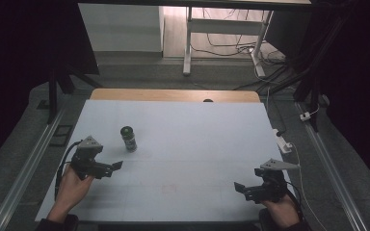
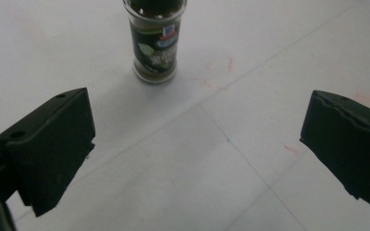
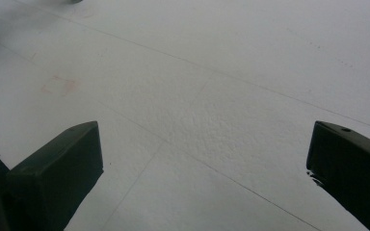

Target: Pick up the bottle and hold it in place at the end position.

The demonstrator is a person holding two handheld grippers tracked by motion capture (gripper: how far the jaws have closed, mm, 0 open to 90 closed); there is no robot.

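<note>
At the near left of the white counter (image 1: 183, 125), a hand (image 1: 70, 190) holds the left claw (image 1: 117, 165) just above the surface, its jaws spread wide apart with nothing between them. A short way beyond and slightly right of that claw stands a small spice jar (image 1: 128, 138), upright on the counter, with a dark cap, a dark label and greenish-brown contents; in the left gripper view the spice jar (image 2: 155, 41) sits ahead of the jaws, nearer the left one, apart from both. Faint red smudges and thin ruled lines mark the counter near the jar. The middle of the counter is plain white. At the near right, the other hand (image 1: 282, 211) holds the right claw (image 1: 238, 187), pointing left, its jaws also wide apart over bare counter and well apart from the jar. Past the counter's right edge lies a white power strip (image 1: 283, 141) on the grey floor.
</note>
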